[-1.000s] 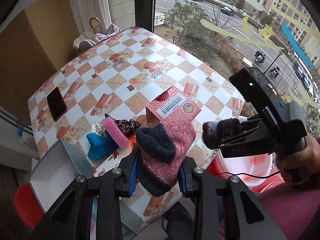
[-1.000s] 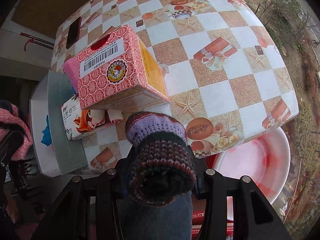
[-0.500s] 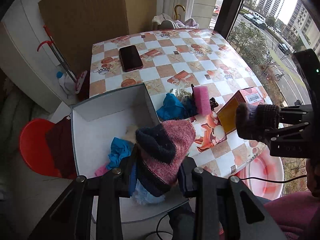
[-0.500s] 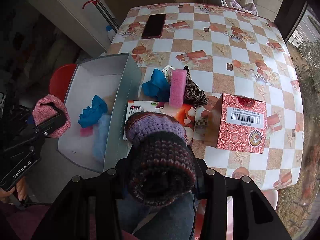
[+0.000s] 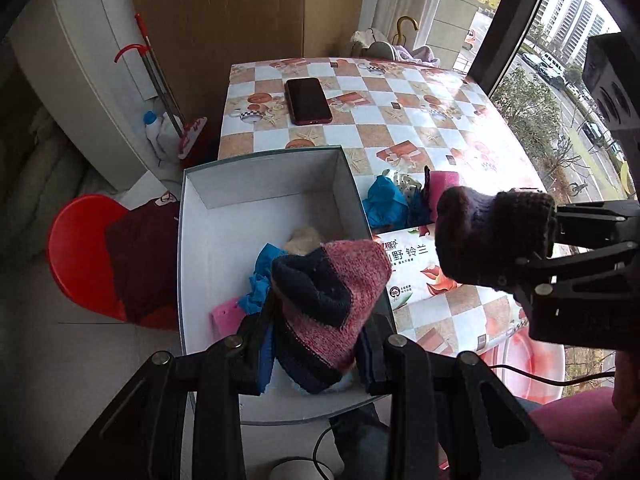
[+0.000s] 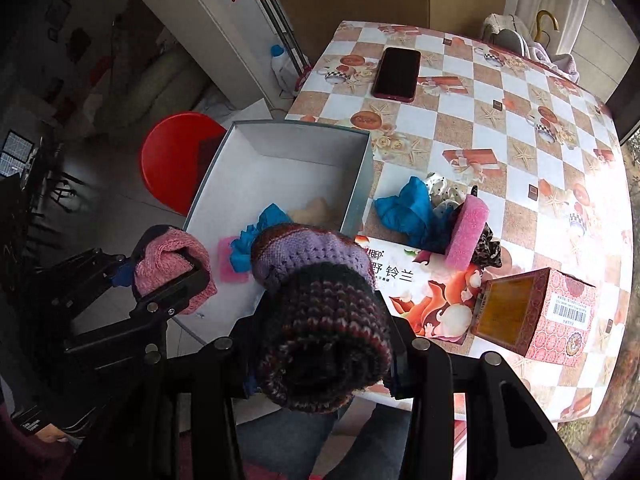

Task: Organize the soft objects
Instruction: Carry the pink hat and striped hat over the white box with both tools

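Left wrist view: left gripper (image 5: 316, 344) clenched on pink knit sock (image 5: 332, 292) above white box (image 5: 192, 248); right gripper (image 6: 320, 356) clenched on purple knit sock (image 6: 320, 308) beside it. Box already holding blue cloth (image 6: 256, 236), pink sponge (image 6: 228, 260). Remaining on surface (image 6: 520, 128): blue rag (image 6: 408, 208), second sponge (image 6: 468, 236), dark cloth (image 6: 490, 246).

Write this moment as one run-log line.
left tongs: shut on pink knit sock over white box | right tongs: shut on purple knit sock | neither released

box (image 5: 192, 240) far half bare | near half: blue cloth (image 5: 260, 276), pink sponge (image 5: 225, 317) | right wall flanks tissue pack (image 5: 416, 264)
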Available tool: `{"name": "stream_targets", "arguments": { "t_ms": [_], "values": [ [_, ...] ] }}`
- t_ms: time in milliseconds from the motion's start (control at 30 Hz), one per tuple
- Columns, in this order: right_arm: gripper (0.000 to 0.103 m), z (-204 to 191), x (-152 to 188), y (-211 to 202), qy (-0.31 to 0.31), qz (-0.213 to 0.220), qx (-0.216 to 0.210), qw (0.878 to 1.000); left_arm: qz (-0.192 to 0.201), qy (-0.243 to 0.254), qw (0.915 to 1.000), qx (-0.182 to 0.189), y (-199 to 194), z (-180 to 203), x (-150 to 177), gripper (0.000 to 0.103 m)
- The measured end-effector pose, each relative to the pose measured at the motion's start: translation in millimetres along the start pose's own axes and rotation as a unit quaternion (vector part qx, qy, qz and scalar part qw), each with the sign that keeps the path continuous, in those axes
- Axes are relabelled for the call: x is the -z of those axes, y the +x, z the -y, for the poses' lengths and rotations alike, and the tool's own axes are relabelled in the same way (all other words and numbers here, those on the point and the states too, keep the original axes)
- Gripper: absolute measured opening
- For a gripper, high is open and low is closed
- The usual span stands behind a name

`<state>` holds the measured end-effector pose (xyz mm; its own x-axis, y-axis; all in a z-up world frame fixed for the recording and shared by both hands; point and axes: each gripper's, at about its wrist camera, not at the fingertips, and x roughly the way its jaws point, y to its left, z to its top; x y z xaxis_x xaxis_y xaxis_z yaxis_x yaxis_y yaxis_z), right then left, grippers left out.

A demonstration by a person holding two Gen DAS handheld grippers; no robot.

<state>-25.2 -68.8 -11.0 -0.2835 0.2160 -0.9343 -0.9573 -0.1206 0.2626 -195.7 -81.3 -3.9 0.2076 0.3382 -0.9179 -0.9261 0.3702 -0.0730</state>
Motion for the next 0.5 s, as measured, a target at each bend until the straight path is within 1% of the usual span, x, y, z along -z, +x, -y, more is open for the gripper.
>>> {"name": "stream_targets", "arguments": {
  "t_ms": [67, 500],
  "values": [
    [0.046, -1.1, 4.0, 5.0, -0.002, -0.009, -0.001, 1.0, -0.002, 0.001, 1.0, 0.001, 1.0, 0.7, 0.4, 0.036],
    [0.046, 7.0, 8.8, 7.3, 0.018, -0.015, 0.0, 1.0, -0.008, 0.017, 0.9998, 0.005, 4.8, 10.0, -0.4, 0.036]
  ]
}}
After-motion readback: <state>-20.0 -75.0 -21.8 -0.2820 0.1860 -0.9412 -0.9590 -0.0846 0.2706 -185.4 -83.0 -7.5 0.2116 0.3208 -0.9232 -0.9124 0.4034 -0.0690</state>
